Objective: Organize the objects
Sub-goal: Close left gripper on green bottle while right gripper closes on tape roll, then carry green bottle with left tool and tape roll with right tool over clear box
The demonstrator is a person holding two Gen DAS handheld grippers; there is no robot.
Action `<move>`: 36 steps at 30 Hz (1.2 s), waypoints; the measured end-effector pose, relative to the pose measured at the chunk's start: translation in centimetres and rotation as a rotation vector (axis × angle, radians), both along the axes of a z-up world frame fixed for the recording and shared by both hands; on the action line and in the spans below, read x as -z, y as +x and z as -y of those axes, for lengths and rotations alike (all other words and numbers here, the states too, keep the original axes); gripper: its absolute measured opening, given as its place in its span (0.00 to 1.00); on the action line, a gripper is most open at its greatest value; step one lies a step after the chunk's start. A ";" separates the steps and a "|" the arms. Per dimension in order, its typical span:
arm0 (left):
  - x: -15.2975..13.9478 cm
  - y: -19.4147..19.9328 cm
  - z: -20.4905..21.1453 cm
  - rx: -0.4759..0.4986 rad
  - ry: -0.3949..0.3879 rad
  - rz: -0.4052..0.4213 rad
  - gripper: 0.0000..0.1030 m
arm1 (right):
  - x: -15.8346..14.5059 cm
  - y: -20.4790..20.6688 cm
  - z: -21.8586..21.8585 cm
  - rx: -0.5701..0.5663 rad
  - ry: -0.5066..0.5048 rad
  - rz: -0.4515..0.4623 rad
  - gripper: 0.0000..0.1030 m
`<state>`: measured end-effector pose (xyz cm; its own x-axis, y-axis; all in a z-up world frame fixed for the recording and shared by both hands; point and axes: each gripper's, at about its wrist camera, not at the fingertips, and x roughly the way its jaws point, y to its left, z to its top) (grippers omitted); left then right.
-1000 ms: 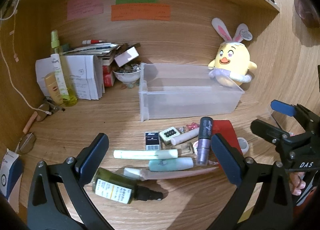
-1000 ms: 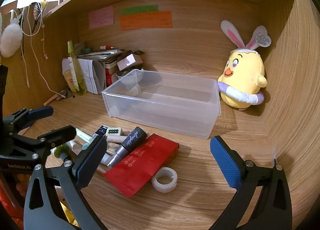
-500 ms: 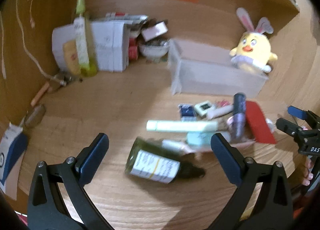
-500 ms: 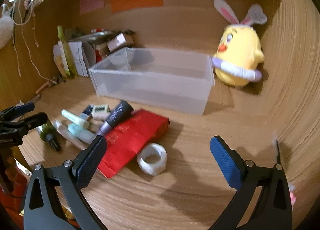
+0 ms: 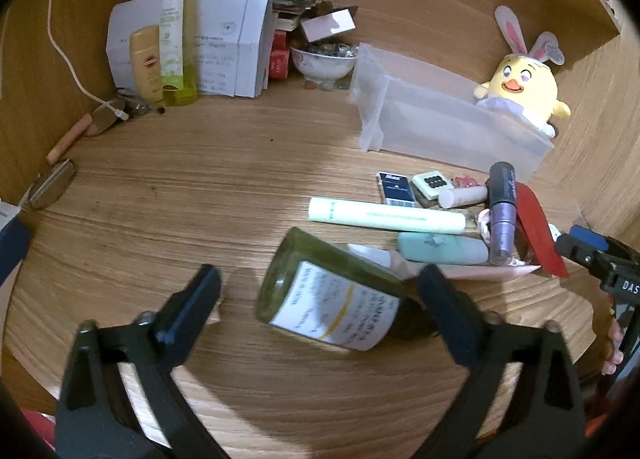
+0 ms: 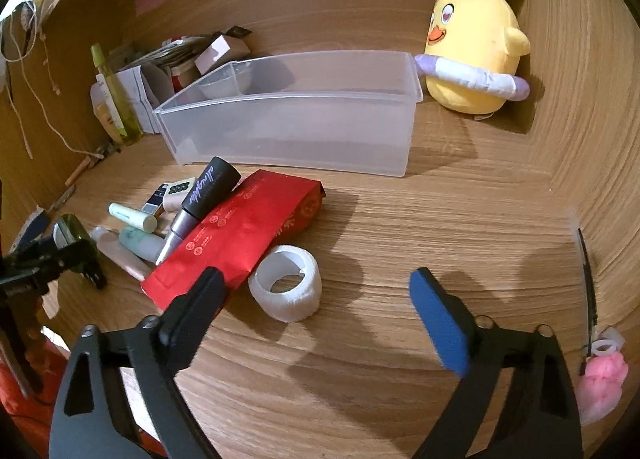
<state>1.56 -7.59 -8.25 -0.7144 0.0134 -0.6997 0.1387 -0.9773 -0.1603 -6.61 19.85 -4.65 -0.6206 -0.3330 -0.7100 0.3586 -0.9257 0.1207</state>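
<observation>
- Lying on its side on the wooden desk [image 5: 168, 195], a dark green bottle [image 5: 332, 299] with a white label sits between the spread fingers of the left gripper [image 5: 320, 291]; the jaws are closing and the pads are not yet on the glass
- Closing too, the right gripper [image 6: 316, 299] has its fingers spread around a white tape roll [image 6: 286, 287], with neither pad touching it
- Just left of the roll lies a red packet [image 6: 244, 235], and a grey tube with a black cap [image 6: 200, 199] leans across it
- Beside these lie a pale green tube [image 5: 386, 216] and a mint tube [image 5: 442, 249]
- Behind the pile stands a clear plastic bin [image 6: 296, 127], upright and open on top
- To the right of the bin sits a yellow plush chick [image 6: 472, 59]
</observation>
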 end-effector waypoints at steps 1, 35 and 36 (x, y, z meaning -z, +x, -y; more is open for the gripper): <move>0.1 -0.1 -0.2 0.015 0.004 0.003 0.81 | -0.1 0.0 0.1 -0.001 -0.001 0.001 0.79; -5.8 -1.7 -0.5 0.060 0.070 -0.139 0.76 | 0.8 -0.1 0.6 0.021 0.029 0.004 0.35; -6.0 -1.9 -0.6 0.063 0.069 -0.140 0.76 | 0.5 -0.1 0.2 0.032 0.030 -0.006 0.35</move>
<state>-0.37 -7.00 -2.26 -0.8013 0.1055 -0.5889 0.0492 -0.9694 -0.2406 -6.74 19.69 -5.14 -0.6351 -0.2913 -0.7154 0.3290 -0.9400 0.0908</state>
